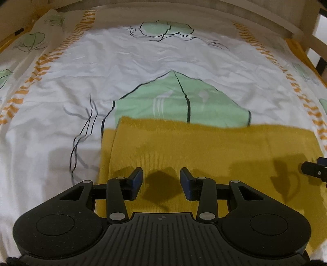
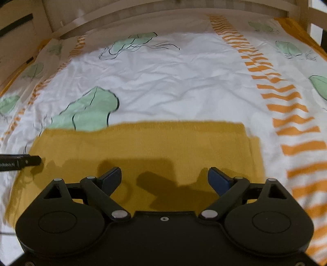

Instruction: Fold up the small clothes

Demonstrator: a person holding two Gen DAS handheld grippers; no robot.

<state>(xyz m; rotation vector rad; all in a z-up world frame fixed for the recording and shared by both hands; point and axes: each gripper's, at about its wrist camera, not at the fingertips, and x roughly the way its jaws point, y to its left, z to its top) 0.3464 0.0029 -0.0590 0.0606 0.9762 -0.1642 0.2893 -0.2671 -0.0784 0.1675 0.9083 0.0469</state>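
Note:
A mustard-yellow knit garment [image 1: 204,147] [image 2: 153,143] lies flat on the bed, folded, with a second layer showing along its side edge. My left gripper [image 1: 161,174] hovers over the garment's left part. Its blue pads stand partly apart with nothing between them. My right gripper [image 2: 164,171] hovers over the garment's right part, jaws spread wide and empty. Each gripper casts a shadow on the cloth. The right gripper's finger [image 1: 314,169] shows at the right edge of the left wrist view. The left gripper's finger [image 2: 20,161] shows at the left edge of the right wrist view.
The garment rests on a white bed sheet [image 1: 122,71] [image 2: 184,81] printed with green leaves and orange stripes. A pale wooden bed frame [image 1: 245,18] [image 2: 143,14] runs along the far side and around the right corner.

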